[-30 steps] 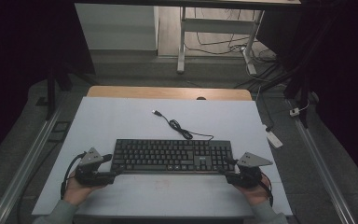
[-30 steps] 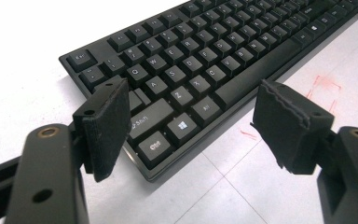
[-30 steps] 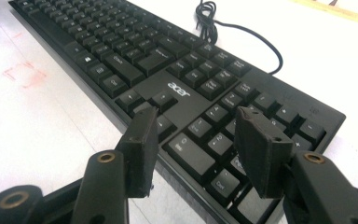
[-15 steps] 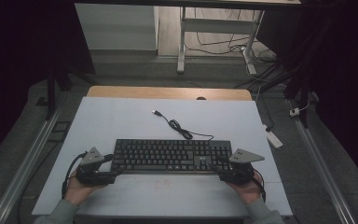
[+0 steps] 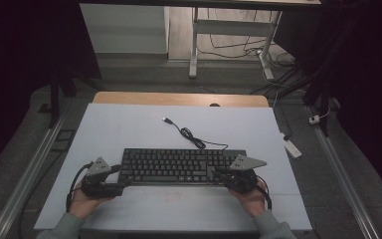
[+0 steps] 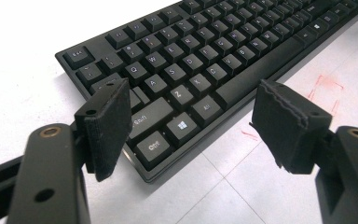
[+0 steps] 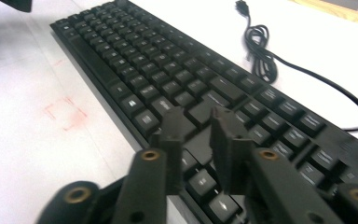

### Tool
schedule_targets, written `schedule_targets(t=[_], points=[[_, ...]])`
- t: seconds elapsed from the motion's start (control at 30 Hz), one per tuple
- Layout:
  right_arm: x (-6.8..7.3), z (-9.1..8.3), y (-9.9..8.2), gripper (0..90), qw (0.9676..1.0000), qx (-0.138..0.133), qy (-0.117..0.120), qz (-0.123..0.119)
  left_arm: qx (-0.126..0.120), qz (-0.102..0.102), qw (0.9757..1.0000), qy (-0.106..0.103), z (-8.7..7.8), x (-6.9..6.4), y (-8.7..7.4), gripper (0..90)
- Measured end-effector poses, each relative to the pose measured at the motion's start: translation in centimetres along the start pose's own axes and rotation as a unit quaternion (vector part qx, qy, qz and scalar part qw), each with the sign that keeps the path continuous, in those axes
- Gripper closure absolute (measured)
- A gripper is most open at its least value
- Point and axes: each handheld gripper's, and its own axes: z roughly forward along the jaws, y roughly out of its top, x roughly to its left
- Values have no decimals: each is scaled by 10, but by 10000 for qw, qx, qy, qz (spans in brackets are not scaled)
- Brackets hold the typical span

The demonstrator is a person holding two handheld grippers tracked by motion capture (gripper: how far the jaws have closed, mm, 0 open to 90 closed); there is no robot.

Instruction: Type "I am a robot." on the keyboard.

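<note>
The table carries a white top over a wooden edge at the far side. A black keyboard lies flat near the front, its cable (loosely coiled) trailing toward the far side. Faint red marks show beside the keyboard.

the high view looks forward and down from above the person's side, far off. each gripper view sits low and close, looking along its own jaws across the keyboard from opposite ends, sharing its keys and the white table.
</note>
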Motion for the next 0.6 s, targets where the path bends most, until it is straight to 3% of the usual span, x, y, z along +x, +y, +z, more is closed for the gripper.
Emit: schedule_targets(t=[0.2, 0.4, 0.6], points=[[5, 9, 8, 894, 9999, 27, 93, -99, 3, -12, 10000, 19, 0, 0, 0, 296], [9, 17, 14, 896, 9997, 47, 176, -147, -78, -54, 9999, 41, 0, 0, 2, 338], [15, 32, 23, 895, 9995, 48, 236, -224, -157, -56, 9998, 52, -1, 1, 3, 444]])
